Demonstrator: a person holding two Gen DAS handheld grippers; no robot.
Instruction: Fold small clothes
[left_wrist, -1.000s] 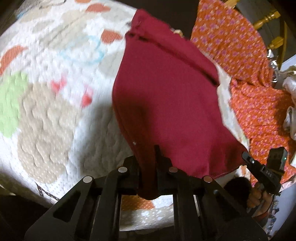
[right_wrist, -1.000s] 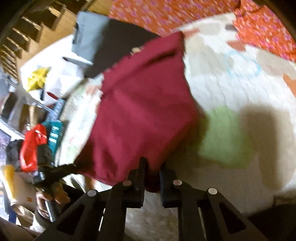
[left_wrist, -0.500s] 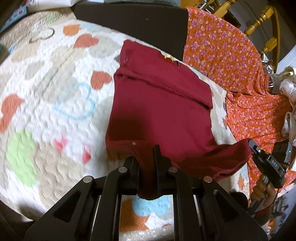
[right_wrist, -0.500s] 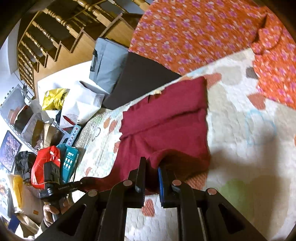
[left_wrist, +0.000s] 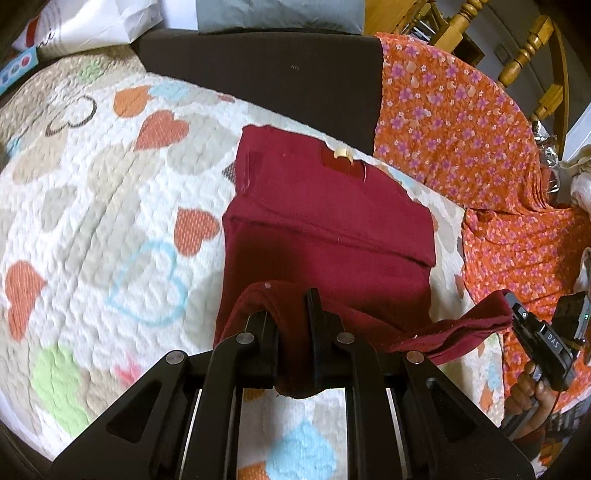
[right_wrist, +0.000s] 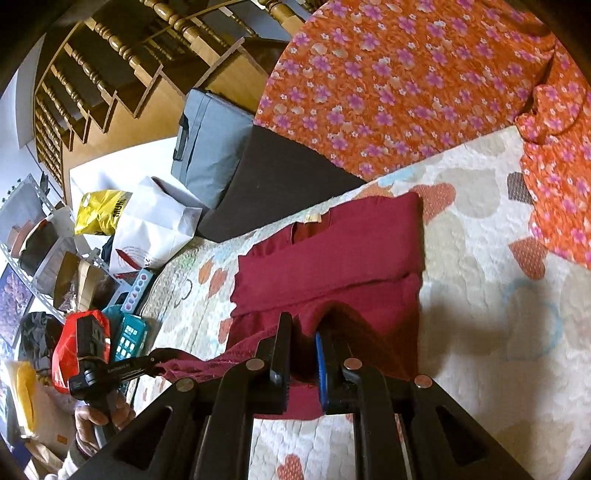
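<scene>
A dark red garment (left_wrist: 325, 218) lies on a heart-patterned quilt (left_wrist: 110, 192), its far part flat with a fold line across it. My left gripper (left_wrist: 291, 310) is shut on the garment's near hem, lifted just above the quilt. My right gripper (right_wrist: 303, 332) is shut on the other near corner of the garment (right_wrist: 332, 251). The hem hangs stretched between both grippers. The right gripper shows at the right edge of the left wrist view (left_wrist: 517, 317), and the left gripper at the left of the right wrist view (right_wrist: 151, 363).
An orange flowered cloth (left_wrist: 461, 122) lies beyond and right of the quilt. A dark cushion (left_wrist: 258, 70) and a grey bag (right_wrist: 207, 144) sit at the far edge. Bags and boxes (right_wrist: 110, 229) crowd the floor beside wooden stairs (right_wrist: 110, 66).
Both grippers have lowered the garment onto the quilt and brought the near hem forward over it. The far part now lies flat instead of hanging.
</scene>
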